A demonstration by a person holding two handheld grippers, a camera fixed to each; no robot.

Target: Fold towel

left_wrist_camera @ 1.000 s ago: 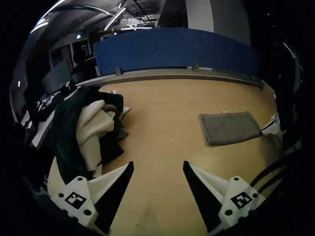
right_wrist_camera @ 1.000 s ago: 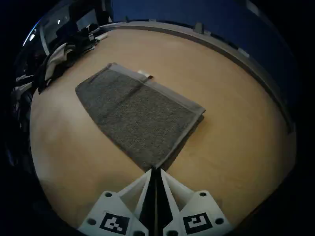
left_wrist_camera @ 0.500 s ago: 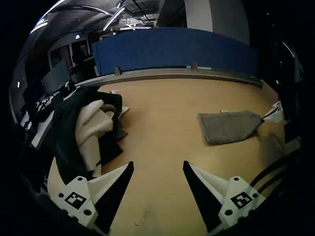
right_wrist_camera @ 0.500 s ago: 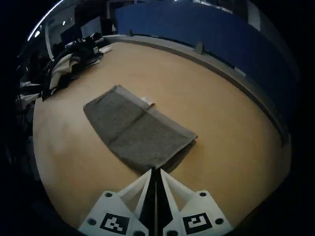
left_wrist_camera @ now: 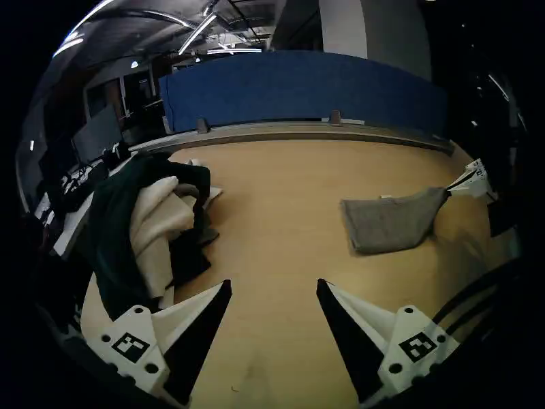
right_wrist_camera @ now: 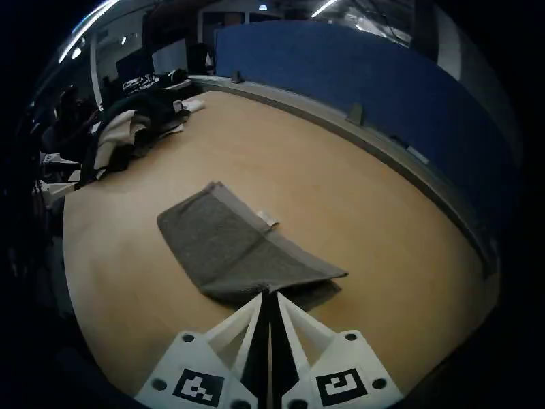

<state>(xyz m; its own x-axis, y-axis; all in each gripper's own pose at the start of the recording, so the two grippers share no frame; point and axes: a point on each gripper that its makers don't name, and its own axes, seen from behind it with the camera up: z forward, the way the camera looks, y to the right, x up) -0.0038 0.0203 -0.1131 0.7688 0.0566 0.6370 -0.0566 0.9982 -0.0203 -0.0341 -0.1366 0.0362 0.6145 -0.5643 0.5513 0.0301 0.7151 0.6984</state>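
- Right gripper (right_wrist_camera: 269,298): two white fingers pressed together, tips pinching the near edge of the grey towel (right_wrist_camera: 225,249).
- Towel was folded and lay on the wooden table (right_wrist_camera: 402,273). The part at the fingertips was drawn up off the tabletop, with a shadowed layer sagging beneath it; the far part lay flat.
- Small white tag (right_wrist_camera: 268,219) poked out at the towel's far long edge.
- Pile of clothes (right_wrist_camera: 126,129), dark and cream, sat well beyond the towel to its upper left, on the same table.
- Blue partition (right_wrist_camera: 381,82) ran behind the towel along the table's far edge, with a grey rail (right_wrist_camera: 402,160) at its foot.
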